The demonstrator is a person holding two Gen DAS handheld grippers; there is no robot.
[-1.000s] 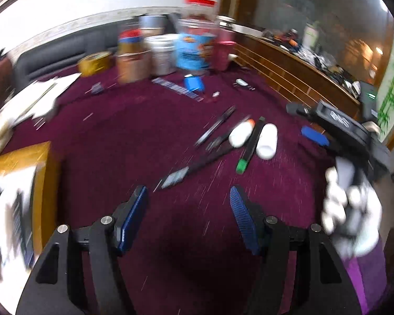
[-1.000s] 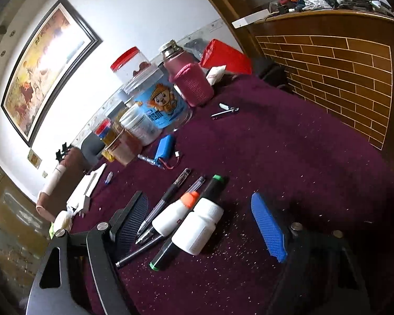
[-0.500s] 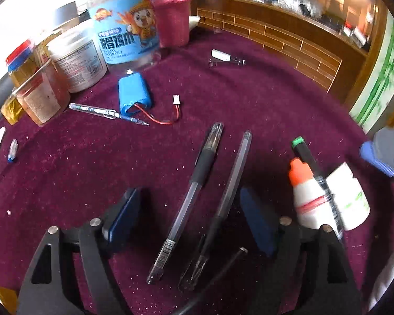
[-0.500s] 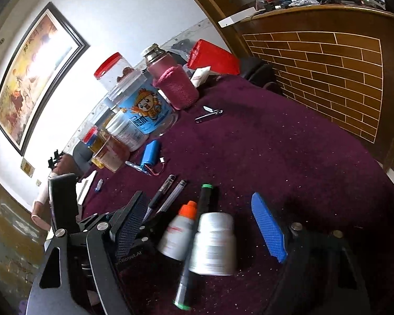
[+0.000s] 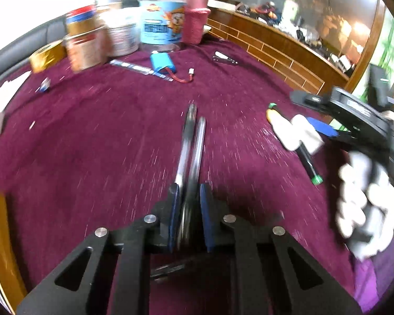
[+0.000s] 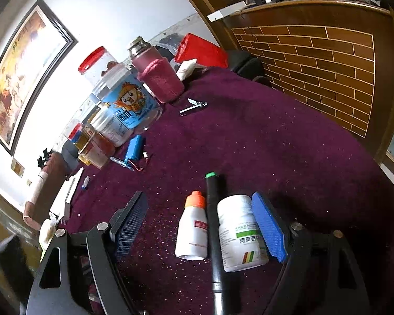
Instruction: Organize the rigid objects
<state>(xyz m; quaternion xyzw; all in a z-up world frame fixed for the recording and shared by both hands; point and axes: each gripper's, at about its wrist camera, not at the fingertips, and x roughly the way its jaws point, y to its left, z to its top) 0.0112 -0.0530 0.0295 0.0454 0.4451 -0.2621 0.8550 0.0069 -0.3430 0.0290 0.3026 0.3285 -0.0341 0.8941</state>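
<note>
Closing your left gripper (image 5: 188,204) on two pens (image 5: 191,141) at mid-cloth, you left your right gripper (image 6: 202,225) spread around two bottles (image 6: 239,233) and a marker (image 6: 212,210); most sorting remained.

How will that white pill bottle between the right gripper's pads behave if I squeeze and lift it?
The pill bottle lies on its side, so a nudge would probably roll it. Its glossy label may slip against the right gripper. It touches the marker, which could get dragged along.
</note>
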